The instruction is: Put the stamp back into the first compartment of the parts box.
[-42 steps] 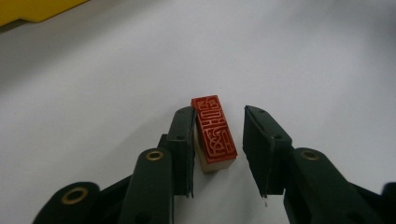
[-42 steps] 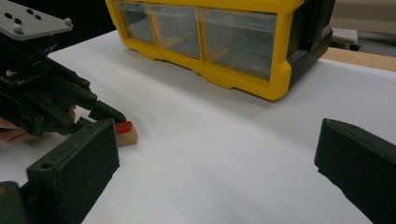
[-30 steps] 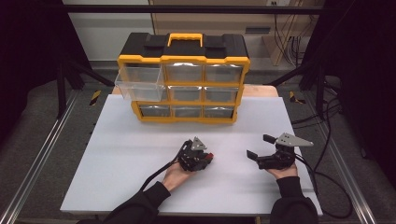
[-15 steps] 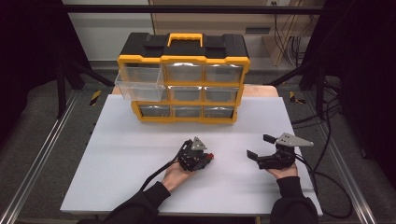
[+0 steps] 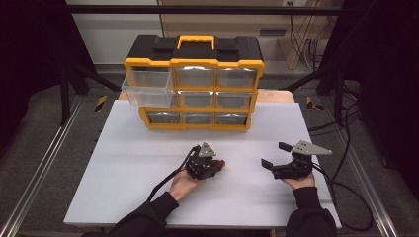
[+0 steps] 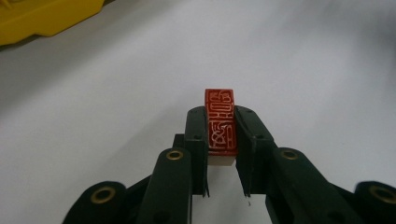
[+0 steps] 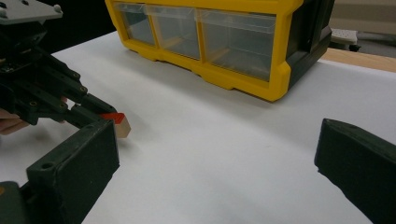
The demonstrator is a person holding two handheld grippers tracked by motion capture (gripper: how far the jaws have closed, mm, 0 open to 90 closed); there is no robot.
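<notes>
Left tongs [image 6: 220, 154] a little tighter on red-faced seal stamp [image 6: 221, 122].

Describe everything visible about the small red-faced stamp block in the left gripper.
The stamp block is a small rectangular seal with a pale, wood-like body and one red face carved with whitish characters. It sits between the two black jaws of the left gripper, whose pads press its long sides, with the red face turned toward that gripper's camera. In the right gripper view it sits low over the white table; contact is unclear.
</notes>
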